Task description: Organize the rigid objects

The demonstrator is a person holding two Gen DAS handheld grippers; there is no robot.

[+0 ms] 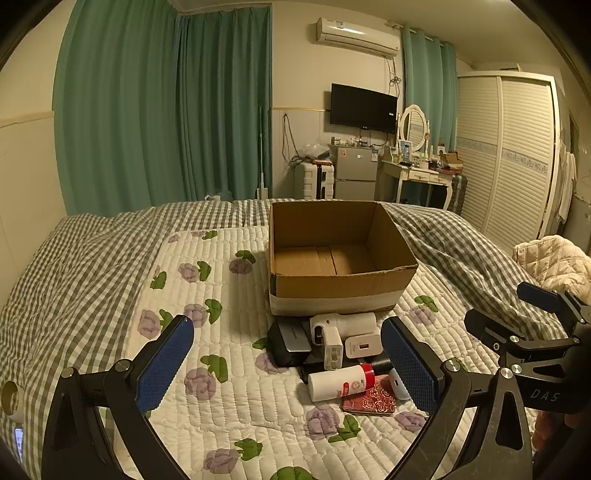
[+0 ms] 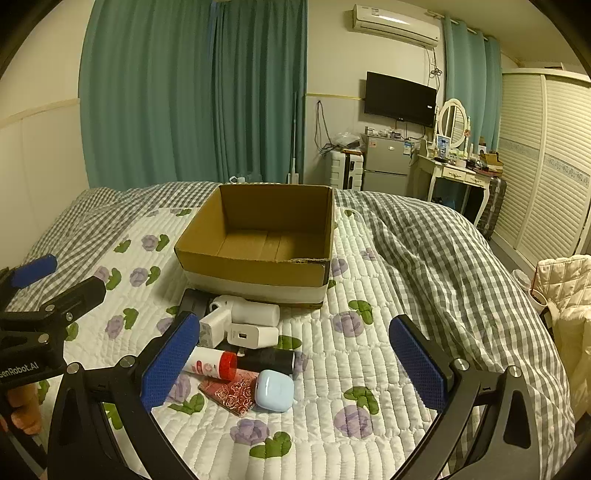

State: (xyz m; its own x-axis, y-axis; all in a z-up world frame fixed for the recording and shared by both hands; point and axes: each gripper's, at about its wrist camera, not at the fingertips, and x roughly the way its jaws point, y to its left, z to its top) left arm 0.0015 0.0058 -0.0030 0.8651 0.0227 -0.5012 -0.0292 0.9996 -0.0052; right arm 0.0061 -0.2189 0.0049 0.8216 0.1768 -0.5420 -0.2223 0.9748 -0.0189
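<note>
Quilted bed [image 1: 229, 406], open cardboard box [image 1: 332, 288] centred

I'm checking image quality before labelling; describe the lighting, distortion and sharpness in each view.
Left wrist view: warm yellowish indoor light, strong fisheye bending with dark corners, cardboard box sharp, glare on the air conditioner. Right wrist view: same warm cast and curvature; blue earbud case crisp, soft shadows, no motion blur.

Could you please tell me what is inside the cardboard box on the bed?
The cardboard box shows only bare floor flaps; the strip behind its near wall is hidden.
</note>
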